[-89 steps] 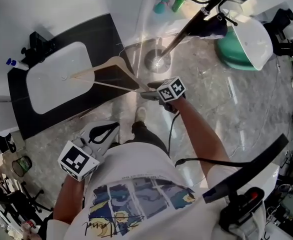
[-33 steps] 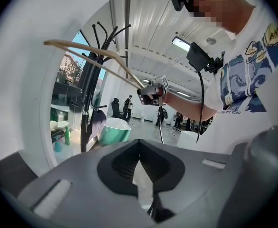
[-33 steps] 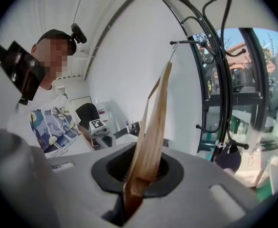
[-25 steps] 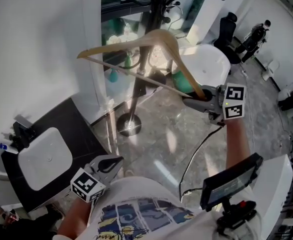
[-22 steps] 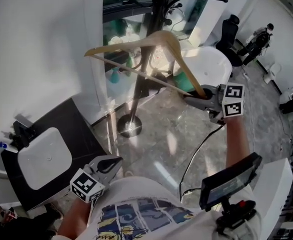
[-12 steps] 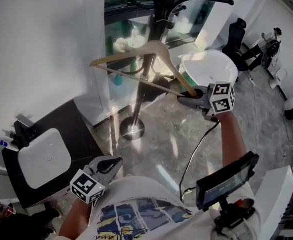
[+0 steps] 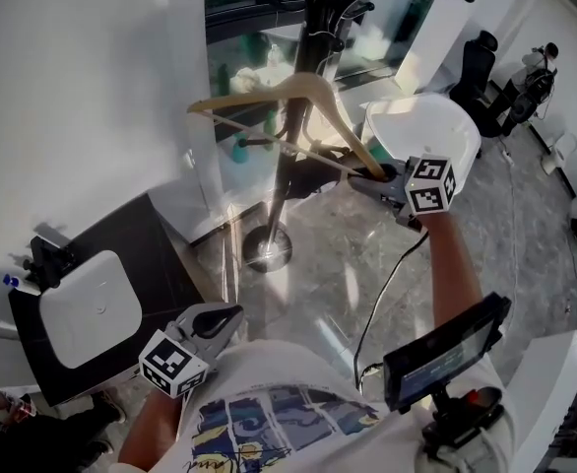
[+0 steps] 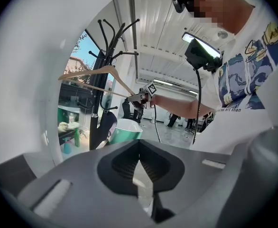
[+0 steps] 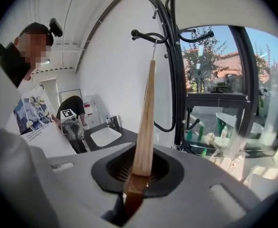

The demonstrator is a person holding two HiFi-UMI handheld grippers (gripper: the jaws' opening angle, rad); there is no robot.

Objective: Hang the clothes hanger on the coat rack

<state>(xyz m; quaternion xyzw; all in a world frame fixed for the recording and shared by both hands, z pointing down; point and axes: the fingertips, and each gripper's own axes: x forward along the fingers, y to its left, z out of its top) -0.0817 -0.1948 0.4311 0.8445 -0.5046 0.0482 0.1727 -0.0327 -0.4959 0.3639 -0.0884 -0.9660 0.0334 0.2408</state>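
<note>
A wooden clothes hanger [image 7: 303, 97] is held by one end in my right gripper [image 7: 375, 177], which is shut on it. In the right gripper view the hanger [image 9: 146, 122] runs up from the jaws [image 9: 138, 172], and its thin wire hook [image 9: 154, 46] reaches a curved arm of the black coat rack [image 9: 174, 80]. Whether the hook rests on that arm I cannot tell. The rack's pole [image 7: 303, 67] stands just behind the hanger, on a round base [image 7: 266, 247]. My left gripper [image 7: 215, 318] hangs low by the person's body, shut and holding nothing [image 8: 139, 148].
A white basin [image 7: 87, 308] sits in a black counter at the lower left, below a white wall. A white and green chair [image 7: 421, 126] stands right of the rack. A window with a green bottle [image 7: 239, 149] lies behind it. A dark screen [image 7: 446, 353] hangs at the person's chest.
The right gripper has come down and in toward the rack with the hanger, bringing the hook up against the pole's arms. The left gripper has hardly moved.
</note>
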